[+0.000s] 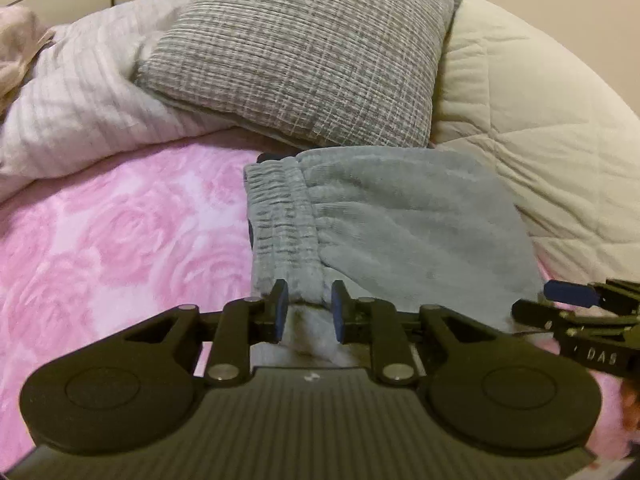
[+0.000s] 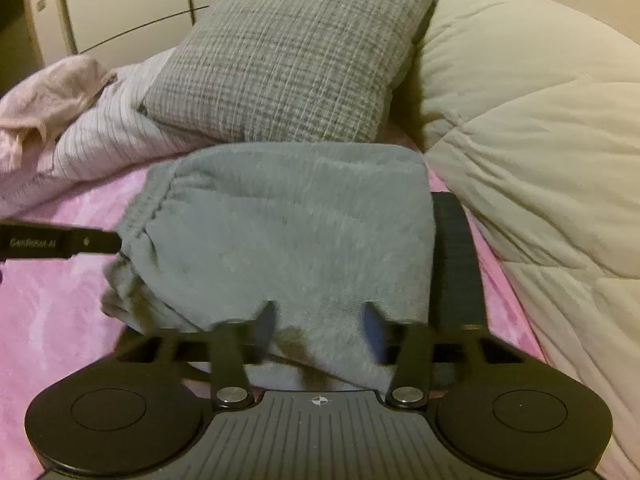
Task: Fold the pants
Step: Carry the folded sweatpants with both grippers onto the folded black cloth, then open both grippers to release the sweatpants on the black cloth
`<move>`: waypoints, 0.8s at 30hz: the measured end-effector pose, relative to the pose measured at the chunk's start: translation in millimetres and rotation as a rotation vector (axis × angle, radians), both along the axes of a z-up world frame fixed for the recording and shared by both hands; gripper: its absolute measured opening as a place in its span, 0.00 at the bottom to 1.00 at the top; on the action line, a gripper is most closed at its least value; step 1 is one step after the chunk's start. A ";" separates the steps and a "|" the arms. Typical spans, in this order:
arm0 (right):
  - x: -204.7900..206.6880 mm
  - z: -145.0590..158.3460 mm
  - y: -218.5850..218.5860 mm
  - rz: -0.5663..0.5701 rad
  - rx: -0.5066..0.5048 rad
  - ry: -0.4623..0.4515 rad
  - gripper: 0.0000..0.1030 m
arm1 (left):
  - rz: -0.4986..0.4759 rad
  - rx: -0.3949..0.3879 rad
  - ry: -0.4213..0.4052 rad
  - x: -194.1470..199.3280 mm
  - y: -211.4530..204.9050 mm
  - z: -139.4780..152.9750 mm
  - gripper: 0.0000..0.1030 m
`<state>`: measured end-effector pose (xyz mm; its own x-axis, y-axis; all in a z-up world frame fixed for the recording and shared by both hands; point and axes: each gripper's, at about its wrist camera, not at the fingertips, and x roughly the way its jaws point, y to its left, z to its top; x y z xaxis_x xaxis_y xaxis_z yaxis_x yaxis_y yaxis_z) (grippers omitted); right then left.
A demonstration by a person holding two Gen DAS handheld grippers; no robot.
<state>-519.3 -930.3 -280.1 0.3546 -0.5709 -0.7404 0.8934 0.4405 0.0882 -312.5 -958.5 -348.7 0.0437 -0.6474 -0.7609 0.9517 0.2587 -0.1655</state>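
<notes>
While folded small near the bed's pillow edge, pants look nearly finished, left hand-held gripper pinching fabric, right hand-held gripper half-open around fabric.

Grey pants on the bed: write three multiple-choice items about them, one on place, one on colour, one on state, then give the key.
1. Where does the grey cushion sit relative to the pants?
A. behind them
B. under them
C. on top of them

2. What colour is the blanket beneath the pants?
A. blue
B. pink
C. green

3. How do the pants lie?
A. spread out full length
B. hanging off the bed
C. folded into a compact bundle

Key: A, the cushion stands past their far edge; B, pink rose-patterned cover shows around them; C, the waistband lies along one side of a short, layered stack, with the left claw at its near edge.
</notes>
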 end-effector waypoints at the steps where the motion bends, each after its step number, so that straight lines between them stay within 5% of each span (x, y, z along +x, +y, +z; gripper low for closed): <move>1: -4.0 7.9 4.4 -0.009 0.006 -0.011 0.60 | 0.011 0.003 0.007 -0.6 5.4 7.9 0.23; 9: -18.6 83.3 37.5 -0.034 0.059 -0.105 0.68 | 0.076 0.019 0.019 -19.8 56.4 96.3 0.47; 24: -27.4 199.1 116.9 -0.054 0.021 -0.122 0.75 | 0.049 0.010 -0.034 -59.6 135.1 212.0 0.69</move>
<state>-546.8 -813.5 -81.0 0.4120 -0.5764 -0.7057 0.8978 0.3890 0.2064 -372.1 -823.3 -136.7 0.1011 -0.6364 -0.7647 0.9429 0.3065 -0.1304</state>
